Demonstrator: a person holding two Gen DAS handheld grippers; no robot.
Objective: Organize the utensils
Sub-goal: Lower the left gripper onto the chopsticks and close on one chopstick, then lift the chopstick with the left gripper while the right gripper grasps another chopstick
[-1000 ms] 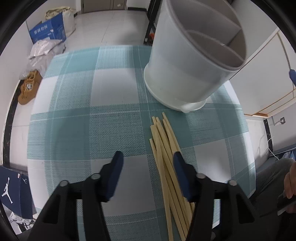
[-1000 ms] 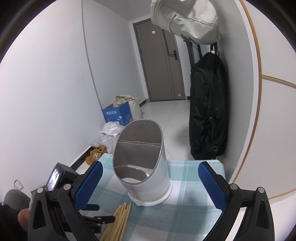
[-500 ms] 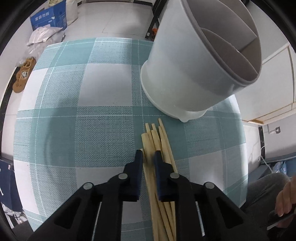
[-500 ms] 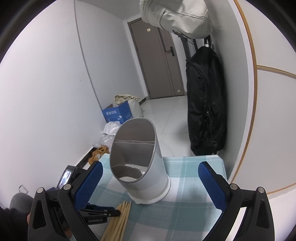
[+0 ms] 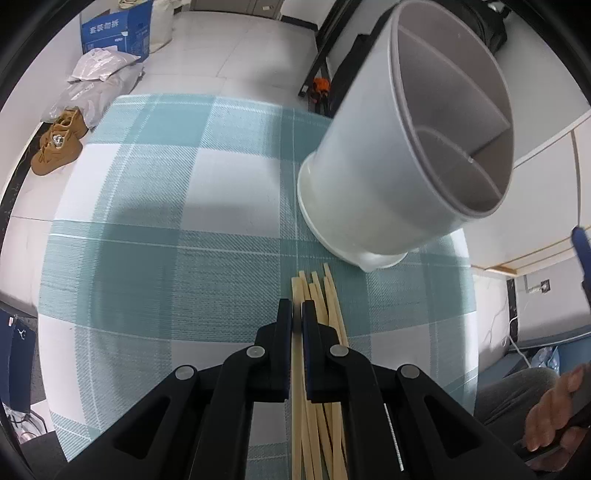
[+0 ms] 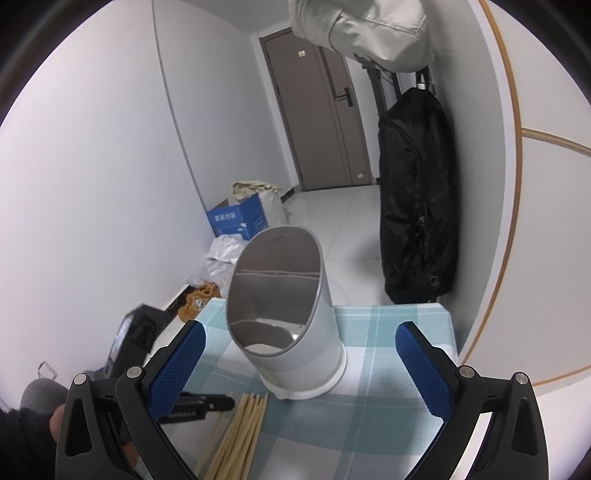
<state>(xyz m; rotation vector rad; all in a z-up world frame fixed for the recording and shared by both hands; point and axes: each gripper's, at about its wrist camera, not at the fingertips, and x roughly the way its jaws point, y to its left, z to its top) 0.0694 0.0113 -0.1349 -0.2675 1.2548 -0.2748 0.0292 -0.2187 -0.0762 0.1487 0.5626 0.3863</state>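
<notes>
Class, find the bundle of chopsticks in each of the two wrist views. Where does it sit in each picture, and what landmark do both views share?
Left wrist: chopsticks lie bottom centre, one pinched by the left gripper.
Right wrist: chopsticks lie bottom left of centre.
Shared landmark: the white holder just beyond their tips.

At lower centre the left hand-held gripper [image 5: 297, 314] has its jaws nearly together, pinched on one chopstick [image 5: 296, 295] from a loose bundle of chopsticks [image 5: 325, 295] lying on the checked bench [image 5: 166, 221]. Their tips point toward a white holder [image 5: 388, 177] at upper right, which stands just beyond them, its inside split into compartments. A blue box [image 5: 114, 33] and brown shoes [image 5: 55, 147] sit on the floor at upper left
</notes>
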